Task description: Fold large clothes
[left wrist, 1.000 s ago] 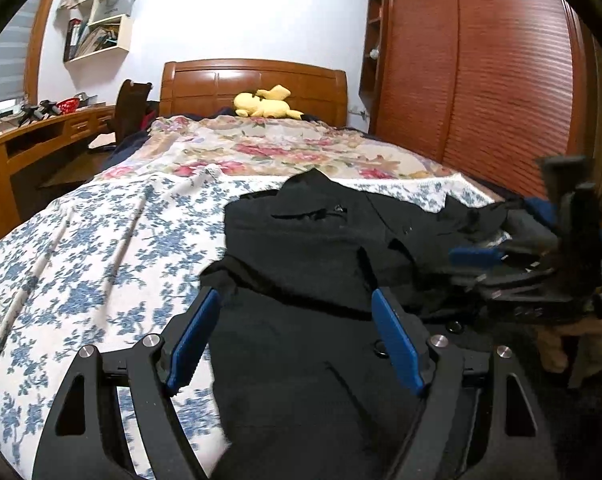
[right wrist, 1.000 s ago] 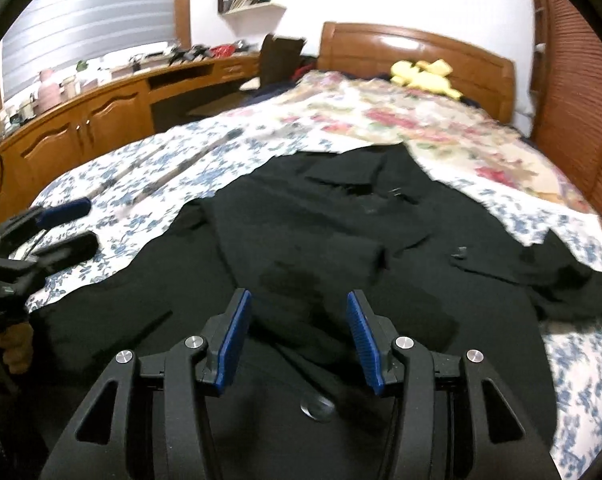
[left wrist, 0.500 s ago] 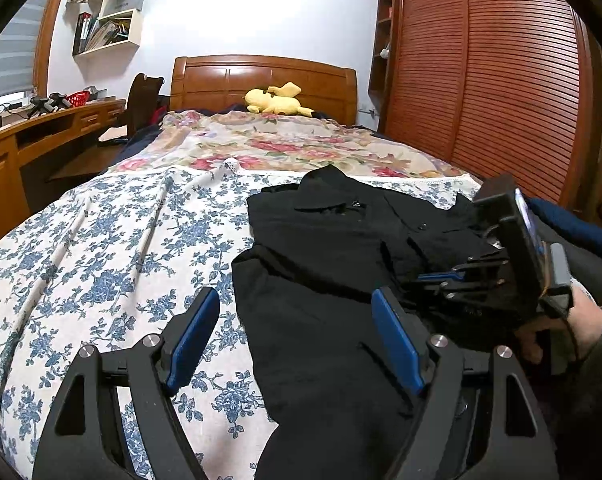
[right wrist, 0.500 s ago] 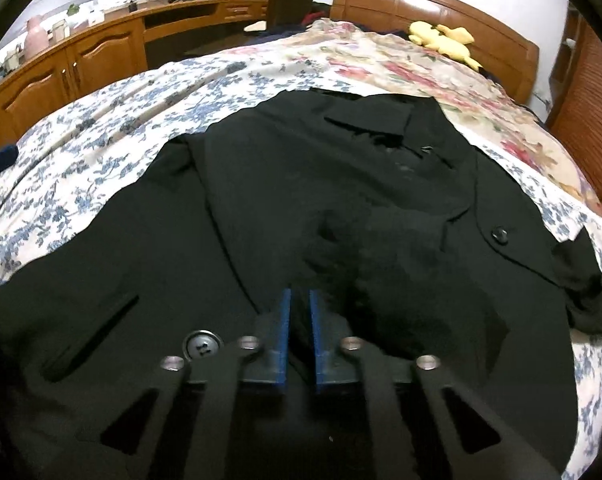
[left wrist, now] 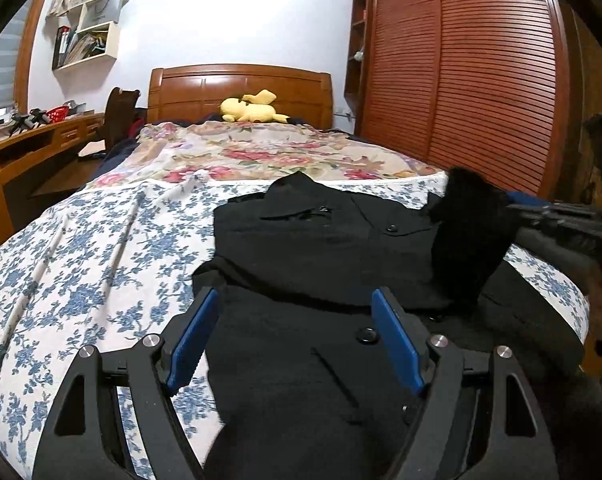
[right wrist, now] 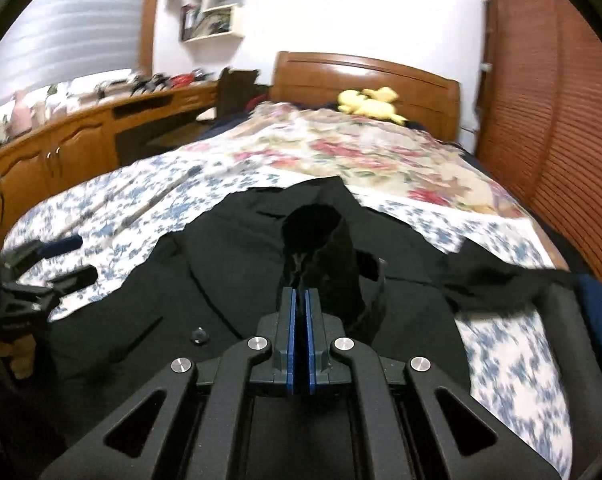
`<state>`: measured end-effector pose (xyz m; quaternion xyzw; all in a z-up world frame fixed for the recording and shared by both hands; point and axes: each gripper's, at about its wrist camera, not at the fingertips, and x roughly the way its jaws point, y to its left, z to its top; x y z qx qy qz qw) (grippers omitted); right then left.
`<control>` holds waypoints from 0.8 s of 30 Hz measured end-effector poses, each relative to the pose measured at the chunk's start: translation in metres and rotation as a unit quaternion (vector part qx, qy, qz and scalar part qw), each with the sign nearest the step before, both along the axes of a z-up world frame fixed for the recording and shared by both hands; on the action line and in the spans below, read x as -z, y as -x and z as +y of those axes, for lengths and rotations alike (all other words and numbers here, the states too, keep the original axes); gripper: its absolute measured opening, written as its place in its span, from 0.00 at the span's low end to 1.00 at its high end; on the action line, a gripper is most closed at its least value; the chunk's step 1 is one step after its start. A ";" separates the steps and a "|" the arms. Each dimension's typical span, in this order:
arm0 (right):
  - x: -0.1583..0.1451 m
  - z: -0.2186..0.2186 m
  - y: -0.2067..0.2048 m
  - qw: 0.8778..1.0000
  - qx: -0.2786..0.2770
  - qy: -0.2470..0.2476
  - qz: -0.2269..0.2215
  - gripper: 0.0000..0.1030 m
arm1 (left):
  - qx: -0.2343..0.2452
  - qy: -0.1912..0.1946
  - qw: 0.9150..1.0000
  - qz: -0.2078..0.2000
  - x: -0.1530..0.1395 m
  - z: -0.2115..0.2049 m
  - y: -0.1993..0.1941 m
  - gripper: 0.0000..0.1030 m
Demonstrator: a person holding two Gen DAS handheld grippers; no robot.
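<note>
While a black coat lies spread over the blue-flowered sheet in the lower middle of both views, collar toward the wooden headboard, the right gripper has its blue pads pressed together on a fold of the coat's cloth, which rises as a dark tube just above the fingertips at frame centre. In the left wrist view that lifted fold stands at centre right. The left gripper sits at the lower middle with its jaws wide apart, nothing between them but the coat surface lying below. A yellow plush toy rests by the headboard, upper centre; a slatted wardrobe door fills the right.
</note>
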<state>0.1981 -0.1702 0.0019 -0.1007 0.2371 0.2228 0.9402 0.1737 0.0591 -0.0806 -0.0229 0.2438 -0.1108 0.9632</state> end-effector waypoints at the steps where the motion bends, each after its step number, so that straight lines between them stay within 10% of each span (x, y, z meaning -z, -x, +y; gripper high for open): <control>1: -0.001 -0.007 0.007 1.000 0.001 -0.005 0.001 0.04 | 0.003 -0.001 1.000 0.001 0.000 -0.003 0.001 0.77; 24: -0.008 -0.046 0.071 0.997 0.070 0.036 0.021 0.15 | 0.075 -0.015 0.997 -0.022 -0.008 -0.060 0.012 0.77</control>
